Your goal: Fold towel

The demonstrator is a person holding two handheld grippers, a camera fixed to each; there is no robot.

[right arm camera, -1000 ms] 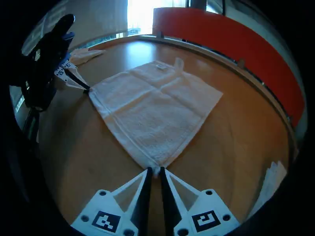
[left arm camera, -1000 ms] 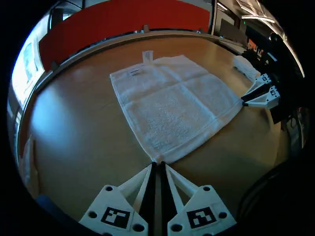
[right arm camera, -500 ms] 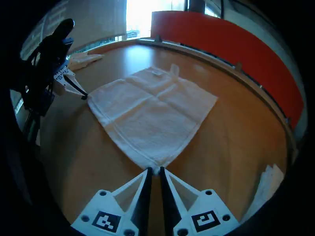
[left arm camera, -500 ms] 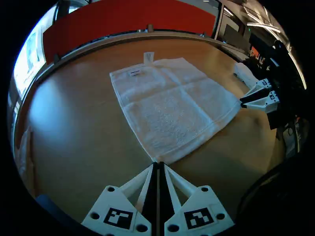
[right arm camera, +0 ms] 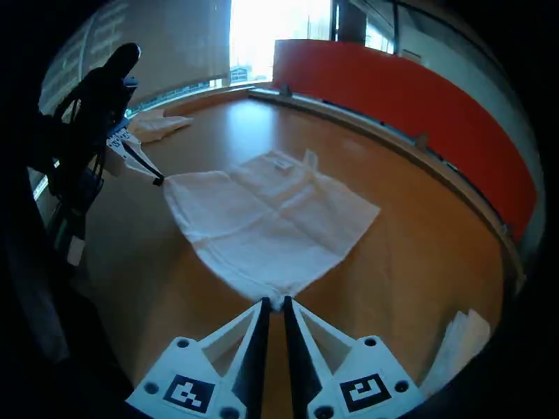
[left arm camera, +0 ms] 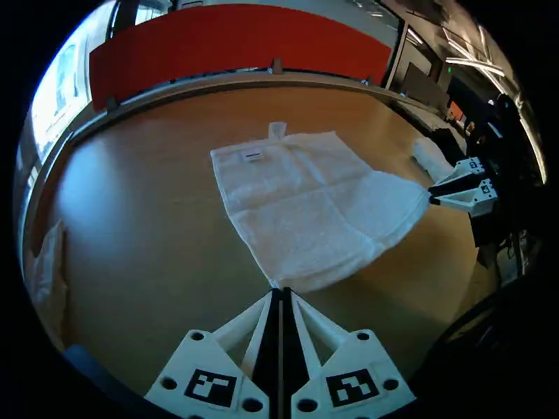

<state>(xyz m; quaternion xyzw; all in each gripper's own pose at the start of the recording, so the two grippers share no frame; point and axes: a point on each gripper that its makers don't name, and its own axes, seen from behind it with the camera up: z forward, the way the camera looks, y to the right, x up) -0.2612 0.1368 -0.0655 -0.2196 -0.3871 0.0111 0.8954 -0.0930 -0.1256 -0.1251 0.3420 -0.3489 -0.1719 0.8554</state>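
You held a white terry-cloth towel [left arm camera: 307, 209] by two corners.
Your left gripper [left arm camera: 281, 297] and right gripper [right arm camera: 274, 302] each clamped a corner at the jaw tips; cloth spread ahead, likely soft and light.

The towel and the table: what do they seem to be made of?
The towel looks like white cotton terry, matte: fuzzy nap, hemmed edges, soft creases. The table looks like wood or wood-look laminate, I cannot tell which; smooth, slightly glossy, orange-brown, with window light reflected on it.
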